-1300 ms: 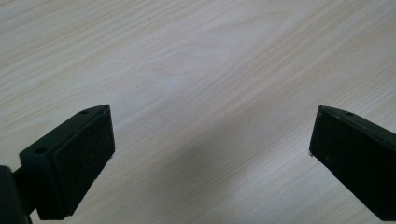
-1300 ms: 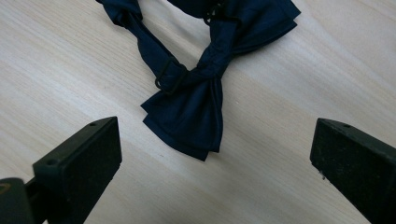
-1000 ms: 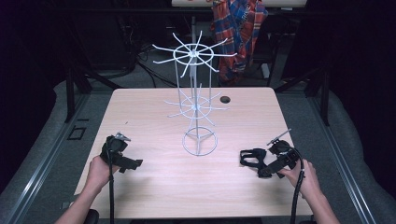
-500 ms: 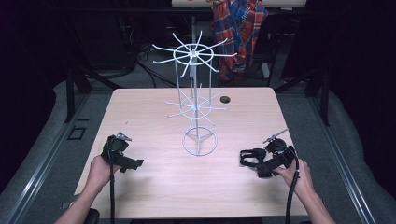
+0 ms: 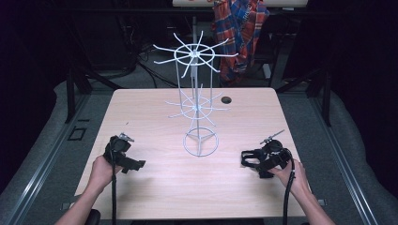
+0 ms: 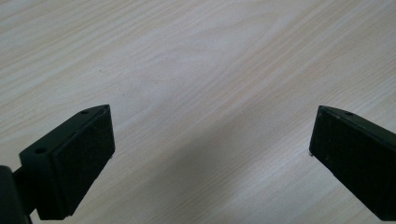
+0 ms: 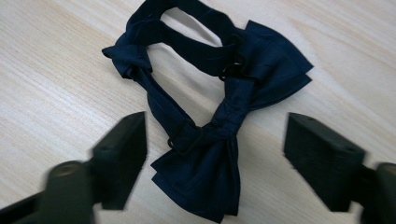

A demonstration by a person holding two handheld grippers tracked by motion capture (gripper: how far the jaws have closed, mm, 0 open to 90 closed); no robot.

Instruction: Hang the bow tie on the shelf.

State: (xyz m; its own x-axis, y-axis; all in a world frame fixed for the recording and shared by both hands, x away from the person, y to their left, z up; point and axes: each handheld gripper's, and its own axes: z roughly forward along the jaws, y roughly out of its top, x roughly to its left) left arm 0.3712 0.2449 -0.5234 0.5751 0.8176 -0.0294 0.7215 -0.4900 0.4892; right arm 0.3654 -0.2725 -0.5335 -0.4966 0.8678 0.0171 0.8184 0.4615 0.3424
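Item: bow tie (image 7: 219, 121) — table's right front edge | right gripper (image 7: 215, 154) unclenched, jaws just closing around knot — centre before clamping.

Left gripper (image 5: 123, 154): black body, black cable, lower left of high view | Right gripper (image 5: 263, 160): black body, black cable, thin metal rod on top, lower right | Pads (image 6: 86, 149): black, textured, screw holes | Forearms: bare, no sleeves

1. The rack (image 5: 197, 108) stood mid-table (image 5: 155, 187), with a hole (image 5: 226, 100) behind it to the right.
2. Your left gripper (image 5: 123, 154) sat near the left edge, over bare wood.
3. Your right gripper (image 5: 263, 159) sat at the right, the bow tie (image 7: 210, 121) lying on the table between its jaws, untouched.
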